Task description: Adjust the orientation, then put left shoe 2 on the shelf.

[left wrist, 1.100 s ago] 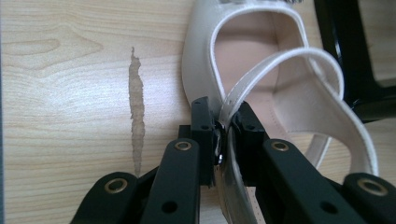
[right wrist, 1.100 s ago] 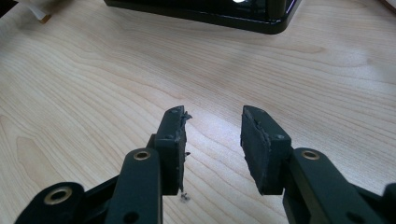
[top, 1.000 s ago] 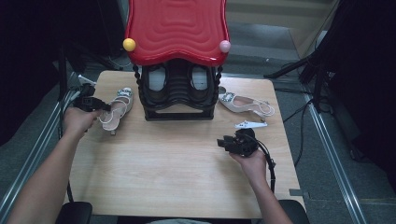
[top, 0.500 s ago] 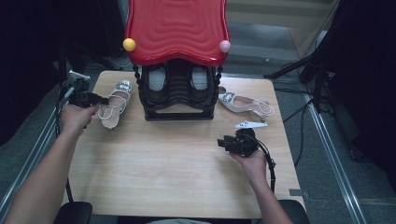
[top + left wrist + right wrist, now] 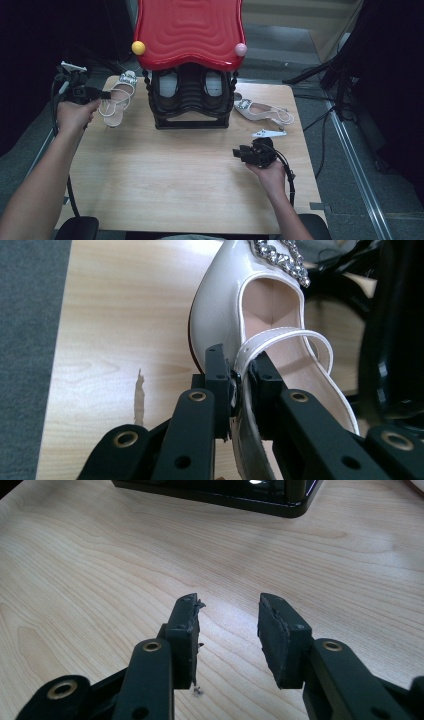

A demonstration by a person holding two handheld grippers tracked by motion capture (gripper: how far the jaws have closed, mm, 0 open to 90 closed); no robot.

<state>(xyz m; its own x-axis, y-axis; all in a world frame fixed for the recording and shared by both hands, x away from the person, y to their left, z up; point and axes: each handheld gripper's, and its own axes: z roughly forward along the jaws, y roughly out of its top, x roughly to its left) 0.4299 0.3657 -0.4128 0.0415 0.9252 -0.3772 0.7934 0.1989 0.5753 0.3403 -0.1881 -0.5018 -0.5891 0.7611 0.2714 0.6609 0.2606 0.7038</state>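
A white slingback shoe (image 5: 116,97) with a jewelled buckle hangs off the table at the far left, held by my left gripper (image 5: 102,94). In the left gripper view the jaws are shut on the shoe's (image 5: 260,310) side wall and heel strap (image 5: 285,335), and the toe points away from me. A second white shoe (image 5: 260,111) lies on the table to the right of the black shoe rack (image 5: 191,100). My right gripper (image 5: 239,153) rests low over the table's right half, open, with nothing between its fingertips (image 5: 186,625).
A red wavy seat (image 5: 189,31) with a yellow knob (image 5: 138,48) and a pink knob (image 5: 241,49) tops the rack, which holds grey shoes (image 5: 169,85). A small white piece (image 5: 269,133) lies beside the right gripper. The wooden table (image 5: 165,175) has bare room in front.
My left hand has lifted the white shoe off the table and drawn it a little to the left. The right hand and its gripper have kept still.
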